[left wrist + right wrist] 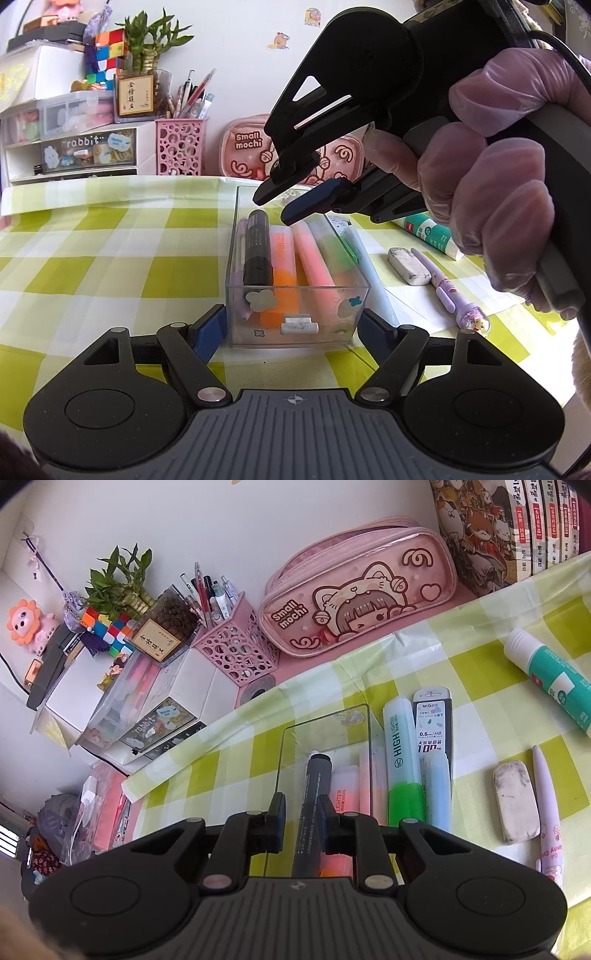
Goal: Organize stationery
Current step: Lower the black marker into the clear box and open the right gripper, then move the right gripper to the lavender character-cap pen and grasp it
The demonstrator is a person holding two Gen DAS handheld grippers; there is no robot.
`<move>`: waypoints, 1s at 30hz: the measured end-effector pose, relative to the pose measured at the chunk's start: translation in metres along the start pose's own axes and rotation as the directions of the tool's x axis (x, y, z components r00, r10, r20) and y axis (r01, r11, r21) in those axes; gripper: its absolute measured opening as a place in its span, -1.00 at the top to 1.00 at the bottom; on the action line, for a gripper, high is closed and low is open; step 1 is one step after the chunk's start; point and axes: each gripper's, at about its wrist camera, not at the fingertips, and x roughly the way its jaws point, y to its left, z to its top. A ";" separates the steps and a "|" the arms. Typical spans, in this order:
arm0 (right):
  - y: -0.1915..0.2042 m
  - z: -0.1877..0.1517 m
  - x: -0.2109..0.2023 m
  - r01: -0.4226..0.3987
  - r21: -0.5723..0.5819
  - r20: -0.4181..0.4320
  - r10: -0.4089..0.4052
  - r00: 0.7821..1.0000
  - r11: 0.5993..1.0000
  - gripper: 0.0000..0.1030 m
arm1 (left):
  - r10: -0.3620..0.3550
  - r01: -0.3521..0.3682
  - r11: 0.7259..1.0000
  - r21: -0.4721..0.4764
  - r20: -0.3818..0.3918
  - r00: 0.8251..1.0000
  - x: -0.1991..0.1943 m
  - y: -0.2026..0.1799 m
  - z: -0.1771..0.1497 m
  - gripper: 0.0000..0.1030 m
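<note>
the checked green and white tablecloth (110,240) covers the desk, and a pink pencil case (354,590) marked "small mochi" lies along the wall at its back. a clear plastic box (295,295) sits in the middle of the cloth. the left gripper (291,330) clamps the box's near end, one blue pad against each side wall. inside the box, side by side, lie a black marker (258,251), an orange highlighter (282,258), a pink highlighter (314,258) and a green one partly hidden behind the wall.

the right gripper (284,206), held in a gloved hand (498,192), hangs just above the far end of the box. its jaws are nearly closed and empty; in the right wrist view the marker (314,794) shows in the narrow gap, but it lies below in the box and the pads do not press on it.

outside the box, to its right, a green highlighter (402,760) and a pale blue one (437,790) lie close by. a glue stick (550,675) lies farther right. a dirty eraser (515,801) lies just beside a lilac pen (546,805).
</note>
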 end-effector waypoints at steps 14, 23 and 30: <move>-0.026 -0.016 -0.042 0.090 -0.020 0.094 -0.088 0.992 0.996 0.20 | -0.001 0.001 1.000 0.000 0.000 1.000 0.000 0.000 0.000 -0.46; -0.047 -0.029 -0.071 0.208 -0.035 0.177 -0.198 0.964 0.978 -0.05 | -0.004 0.004 1.000 -0.003 -0.001 1.000 0.000 0.000 0.000 -0.46; -0.053 -0.038 -0.075 0.333 -0.129 0.222 -0.300 0.928 0.934 -0.13 | -0.004 0.004 1.000 -0.003 -0.001 1.000 0.000 0.000 0.000 -0.46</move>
